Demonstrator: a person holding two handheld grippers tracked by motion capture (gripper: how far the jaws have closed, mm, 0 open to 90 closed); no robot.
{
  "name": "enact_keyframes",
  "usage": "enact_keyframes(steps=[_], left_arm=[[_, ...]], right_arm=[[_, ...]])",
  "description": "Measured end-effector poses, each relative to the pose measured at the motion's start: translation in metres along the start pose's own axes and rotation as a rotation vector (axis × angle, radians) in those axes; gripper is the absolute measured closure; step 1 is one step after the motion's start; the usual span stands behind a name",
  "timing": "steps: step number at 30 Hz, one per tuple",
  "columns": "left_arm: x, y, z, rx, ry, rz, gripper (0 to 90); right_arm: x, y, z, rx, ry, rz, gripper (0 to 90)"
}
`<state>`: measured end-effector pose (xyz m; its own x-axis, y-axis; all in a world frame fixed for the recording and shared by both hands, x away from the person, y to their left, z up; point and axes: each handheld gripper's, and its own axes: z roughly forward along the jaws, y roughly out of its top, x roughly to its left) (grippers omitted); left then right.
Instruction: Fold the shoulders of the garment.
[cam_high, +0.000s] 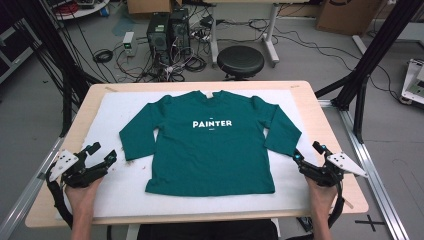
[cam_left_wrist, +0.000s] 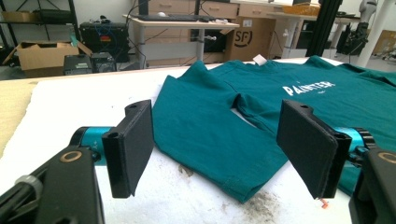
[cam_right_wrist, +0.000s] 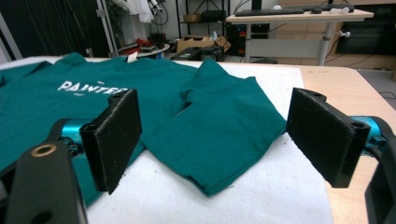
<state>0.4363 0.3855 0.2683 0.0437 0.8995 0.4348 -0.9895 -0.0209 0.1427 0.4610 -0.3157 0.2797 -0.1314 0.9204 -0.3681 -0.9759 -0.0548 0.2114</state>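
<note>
Dark green long-sleeved cotton shirt (cam_high: 212, 142) is spread flat mid-counter; left gripper (cam_high: 99, 155) and right gripper (cam_high: 309, 151) are parked released by its cuffs, presumably for folding.

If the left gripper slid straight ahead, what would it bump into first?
Probably the cuff end of the near sleeve of the green long-sleeved shirt: it lies just ahead of the open left gripper.

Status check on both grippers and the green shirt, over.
Left gripper open, right gripper open, both empty. Green shirt flat on white mat, sleeves spread. Nothing in the way.
</note>
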Motion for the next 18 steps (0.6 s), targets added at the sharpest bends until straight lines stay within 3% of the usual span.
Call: enact_keyframes(steps=[10,18], left_arm=[[0.0012,-0.0001,-0.0004,-0.006,0.01,-0.021,27.6],[0.0029,-0.0001,-0.0005,-0.006,0.019,-0.04,27.6]], right_arm=[[0.0065,0.0005,0.0016,0.023,-0.009,-0.046,18.6],[0.0063,0.0008,0.0022,0.027,-0.008,-0.046,18.6]])
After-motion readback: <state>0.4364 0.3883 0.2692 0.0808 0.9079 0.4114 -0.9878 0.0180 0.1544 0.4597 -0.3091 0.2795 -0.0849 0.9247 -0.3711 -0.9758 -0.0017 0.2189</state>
